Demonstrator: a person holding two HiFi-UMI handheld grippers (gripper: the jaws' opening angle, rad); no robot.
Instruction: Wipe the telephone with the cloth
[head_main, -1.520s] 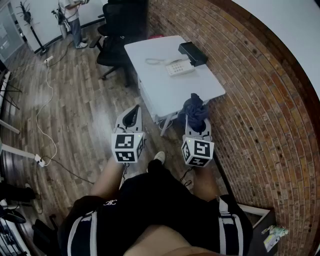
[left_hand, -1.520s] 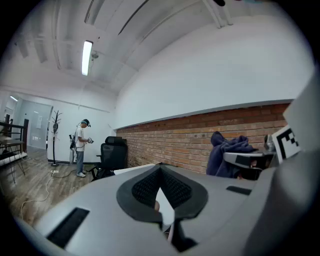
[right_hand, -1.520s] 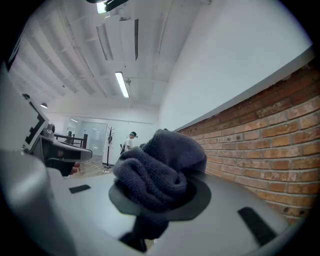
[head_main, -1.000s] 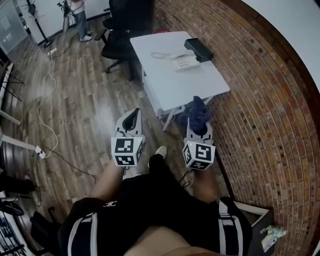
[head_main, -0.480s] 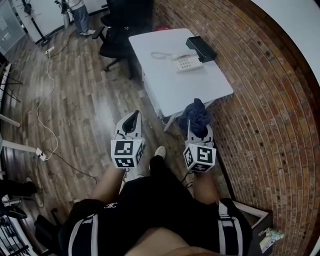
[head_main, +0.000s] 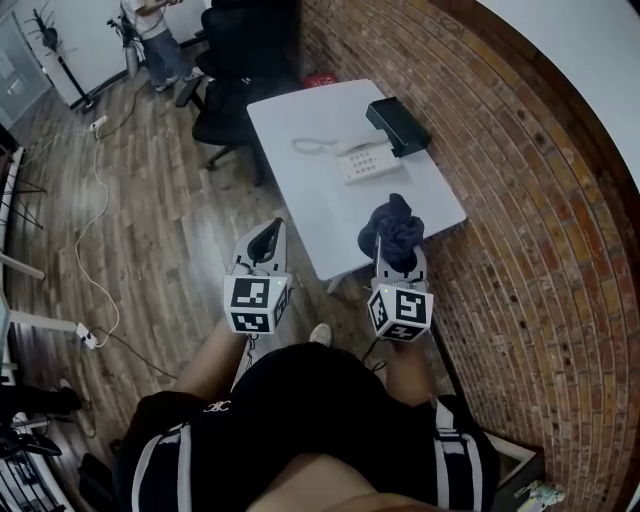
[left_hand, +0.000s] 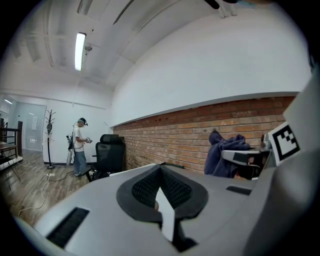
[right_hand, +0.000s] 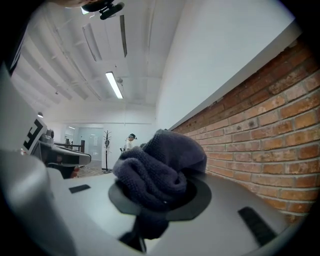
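A white telephone (head_main: 362, 160) with a coiled cord lies on the white table (head_main: 320, 215) ahead, near its far right side. My right gripper (head_main: 386, 240) is shut on a bunched dark blue cloth (head_main: 394, 228) and hangs over the table's near right corner; the cloth (right_hand: 160, 167) fills the jaws in the right gripper view. My left gripper (head_main: 267, 235) is shut with nothing in it, off the table's near left edge; in the left gripper view its jaws (left_hand: 161, 192) meet, and the cloth (left_hand: 225, 152) shows to the right.
A black box (head_main: 397, 126) lies beside the telephone against the brick wall (head_main: 520, 230) on the right. Black office chairs (head_main: 225, 95) stand at the table's far left. A person (head_main: 155, 35) stands far off on the wooden floor, where a white cable (head_main: 95, 230) trails.
The table has come nearer in the head view. Both grippers now reach its near edge, the right one with the cloth over the corner. Both stay shut.
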